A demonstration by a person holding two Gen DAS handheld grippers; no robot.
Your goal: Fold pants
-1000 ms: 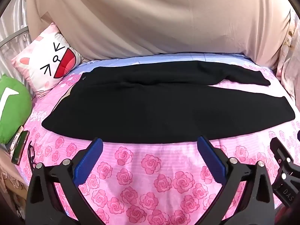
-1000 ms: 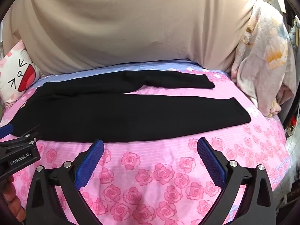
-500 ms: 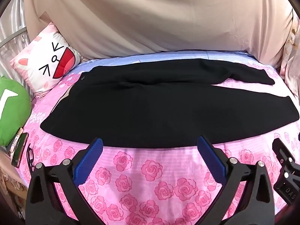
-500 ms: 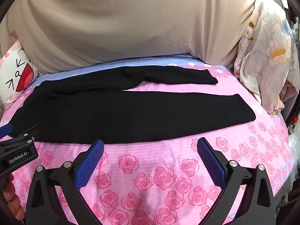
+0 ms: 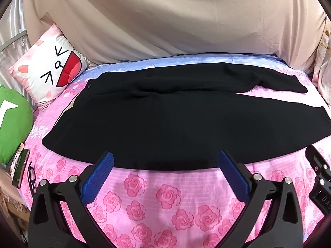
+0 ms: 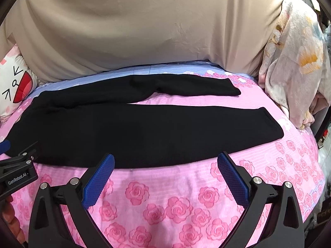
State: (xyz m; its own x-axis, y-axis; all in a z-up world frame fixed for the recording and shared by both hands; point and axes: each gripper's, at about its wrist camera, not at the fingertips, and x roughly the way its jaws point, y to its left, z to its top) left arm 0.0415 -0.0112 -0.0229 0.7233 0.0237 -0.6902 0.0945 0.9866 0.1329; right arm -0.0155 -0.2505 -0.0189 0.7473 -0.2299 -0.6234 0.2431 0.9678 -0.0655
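Pants (image 5: 175, 122) lie flat and unfolded across the bed (image 5: 165, 196), waistband toward the cat pillow (image 5: 49, 70), legs running rightward. Left tool (image 5: 165, 165) hovers near the pants' front edge, blue pads spread wide, empty; right tool (image 6: 165, 165) likewise spread, empty.

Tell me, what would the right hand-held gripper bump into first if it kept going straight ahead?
Probably the near edge of the black pants. The right hand-held gripper is open and points across a strip of pink sheet toward the near leg. Its height above the bed is unclear, so it might touch the sheet first.
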